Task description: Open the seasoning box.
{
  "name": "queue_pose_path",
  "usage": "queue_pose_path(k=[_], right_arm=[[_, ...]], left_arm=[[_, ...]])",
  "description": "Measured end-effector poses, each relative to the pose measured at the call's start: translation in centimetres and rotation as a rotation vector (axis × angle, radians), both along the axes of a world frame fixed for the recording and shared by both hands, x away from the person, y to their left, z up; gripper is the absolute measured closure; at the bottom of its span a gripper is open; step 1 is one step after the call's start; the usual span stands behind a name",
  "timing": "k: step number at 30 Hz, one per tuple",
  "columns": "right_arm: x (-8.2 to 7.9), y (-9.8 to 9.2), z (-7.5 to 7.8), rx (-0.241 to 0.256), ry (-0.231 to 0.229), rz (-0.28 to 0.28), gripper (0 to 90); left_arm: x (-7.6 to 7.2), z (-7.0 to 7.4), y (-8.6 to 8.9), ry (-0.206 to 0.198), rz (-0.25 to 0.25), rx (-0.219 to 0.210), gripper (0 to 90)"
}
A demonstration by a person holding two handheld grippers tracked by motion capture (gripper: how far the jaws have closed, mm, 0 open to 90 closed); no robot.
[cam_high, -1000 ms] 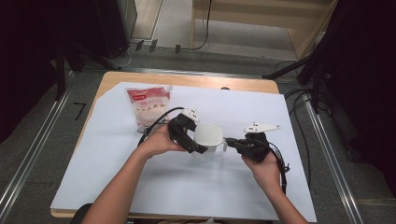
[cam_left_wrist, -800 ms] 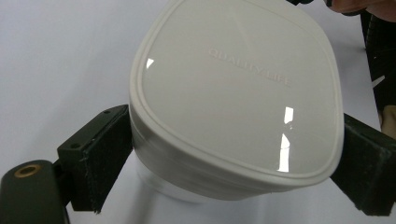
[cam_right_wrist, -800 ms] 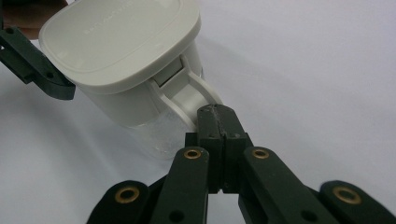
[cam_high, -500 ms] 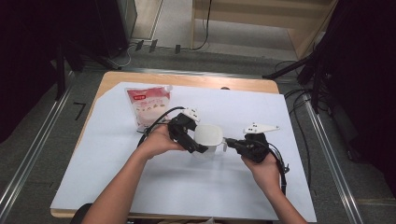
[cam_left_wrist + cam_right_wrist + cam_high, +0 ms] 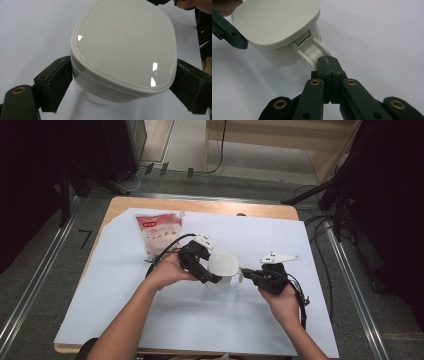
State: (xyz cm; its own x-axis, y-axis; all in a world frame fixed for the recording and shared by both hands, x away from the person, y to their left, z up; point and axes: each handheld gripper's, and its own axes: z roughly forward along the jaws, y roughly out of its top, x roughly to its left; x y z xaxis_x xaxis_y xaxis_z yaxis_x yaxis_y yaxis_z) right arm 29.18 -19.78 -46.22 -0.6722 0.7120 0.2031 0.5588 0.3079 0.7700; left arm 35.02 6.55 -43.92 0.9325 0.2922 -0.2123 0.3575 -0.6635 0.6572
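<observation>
The right claw (image 5: 327,65) is pinched tight on the white flip tab (image 5: 313,50) of the jar (image 5: 221,270). The left claw (image 5: 120,87) hugs the jar under its lid (image 5: 123,45), one pad on each side. The jar sits tipped in the middle of the desk (image 5: 125,320). Nothing has moved since a second ago, so the lid is probably about to be pulled open. Farther back lies a snack bag (image 5: 159,232).
</observation>
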Motion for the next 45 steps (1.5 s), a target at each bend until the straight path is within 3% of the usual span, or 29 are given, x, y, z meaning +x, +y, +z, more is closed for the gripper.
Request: queue_pose_path(k=[9,14,17,27,45], right_arm=[[0.0,0.0,0.0,-0.003,-0.003,-0.002,90.0],[0.0,0.0,0.0,-0.004,-0.003,-0.003,90.0],[-0.1,0.0,0.0,-0.005,-0.003,-0.002,90.0],[-0.1,0.0,0.0,-0.006,-0.005,-0.001,90.0],[-0.1,0.0,0.0,-0.004,-0.006,0.006,90.0]], left_arm=[[-0.2,0.3,-0.2,-0.011,0.008,0.019,11.9],[-0.2,0.5,-0.1,-0.014,0.015,0.004,12.4],[-0.4,0.7,-0.2,-0.029,0.012,0.026,12.9],[-0.6,1.1,-0.3,-0.039,0.02,0.039,13.2],[-0.8,1.4,-0.4,-0.036,0.03,0.053,13.2]])
